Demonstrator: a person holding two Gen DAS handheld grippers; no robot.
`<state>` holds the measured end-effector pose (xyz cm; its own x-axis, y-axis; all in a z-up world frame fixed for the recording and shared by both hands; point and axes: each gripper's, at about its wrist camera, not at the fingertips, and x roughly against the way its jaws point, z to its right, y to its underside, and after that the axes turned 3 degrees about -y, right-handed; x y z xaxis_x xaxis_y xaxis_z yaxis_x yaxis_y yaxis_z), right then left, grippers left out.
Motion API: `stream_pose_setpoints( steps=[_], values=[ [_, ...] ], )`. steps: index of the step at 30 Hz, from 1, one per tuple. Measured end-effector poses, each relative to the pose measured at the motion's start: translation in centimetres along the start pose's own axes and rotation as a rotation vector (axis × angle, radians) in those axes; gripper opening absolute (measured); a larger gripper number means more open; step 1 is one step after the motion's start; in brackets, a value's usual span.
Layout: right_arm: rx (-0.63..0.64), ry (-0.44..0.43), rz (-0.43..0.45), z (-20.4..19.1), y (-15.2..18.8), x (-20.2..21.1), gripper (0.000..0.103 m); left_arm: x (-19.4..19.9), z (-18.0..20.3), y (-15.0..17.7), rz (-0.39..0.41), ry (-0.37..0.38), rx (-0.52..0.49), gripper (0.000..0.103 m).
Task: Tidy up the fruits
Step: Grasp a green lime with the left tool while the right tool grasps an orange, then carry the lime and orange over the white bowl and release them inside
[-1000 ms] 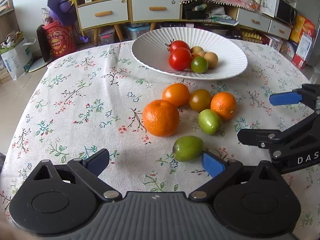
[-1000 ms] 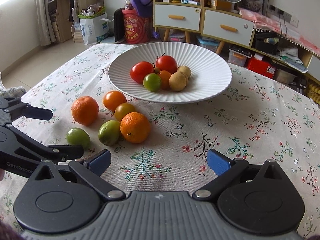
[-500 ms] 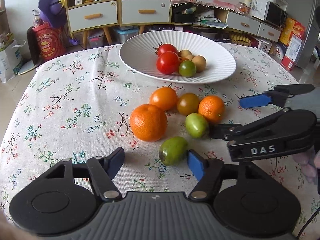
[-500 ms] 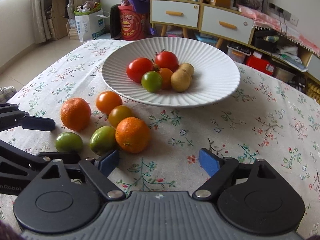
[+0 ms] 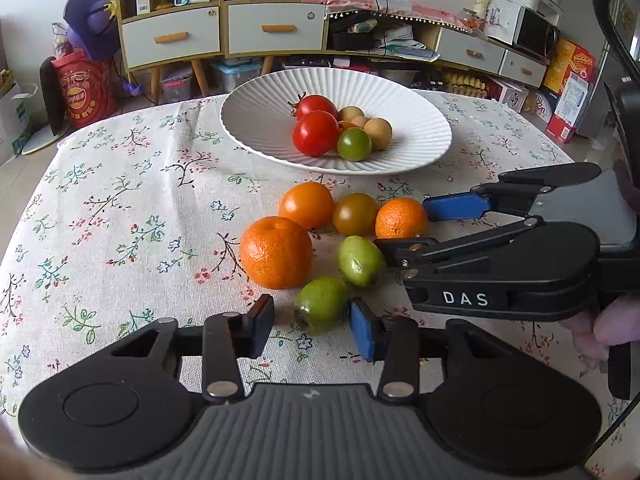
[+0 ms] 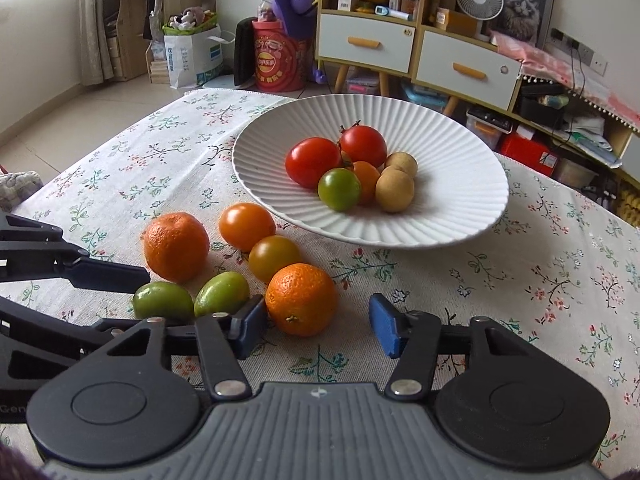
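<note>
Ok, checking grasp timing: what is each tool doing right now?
Left tool: closing around the near green fruit, pads not yet pressing it.
Right tool: closing around the small orange, pads not yet pressing it.

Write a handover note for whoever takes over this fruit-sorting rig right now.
Left gripper: jaws closing around the nearer green fruit, one pad touching it, not yet clamped.
Right gripper: jaws closing around the small orange, not yet gripped.
Done: six fruits lie in the white plate.
Left: six on the tablecloth, including the big orange, still need moving.
</note>
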<state>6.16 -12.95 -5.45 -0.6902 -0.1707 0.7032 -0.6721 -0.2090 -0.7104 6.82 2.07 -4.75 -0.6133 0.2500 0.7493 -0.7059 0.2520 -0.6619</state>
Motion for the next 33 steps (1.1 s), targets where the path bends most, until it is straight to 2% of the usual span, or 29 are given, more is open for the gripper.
stream_pose_setpoints(
  steps=[4,5,20,33],
  values=[
    [-0.005,-0.027,-0.004,-0.1,-0.3,0.0,0.035,0.2,0.0,0.0,0.011,0.005,-0.003,0.028],
    [-0.005,-0.032,-0.006,-0.1,-0.4,0.0,0.034,0.3,0.0,-0.1,0.013,0.004,-0.003,0.028],
    [-0.017,-0.076,-0.007,0.5,-0.2,1.1,0.033,0.9,0.0,-0.4,0.036,0.013,-0.006,0.028],
    [-0.057,-0.076,0.032,2.4,-0.4,3.1,0.033,2.1,0.6,-1.3,0.072,0.024,-0.008,0.028]
  ],
)
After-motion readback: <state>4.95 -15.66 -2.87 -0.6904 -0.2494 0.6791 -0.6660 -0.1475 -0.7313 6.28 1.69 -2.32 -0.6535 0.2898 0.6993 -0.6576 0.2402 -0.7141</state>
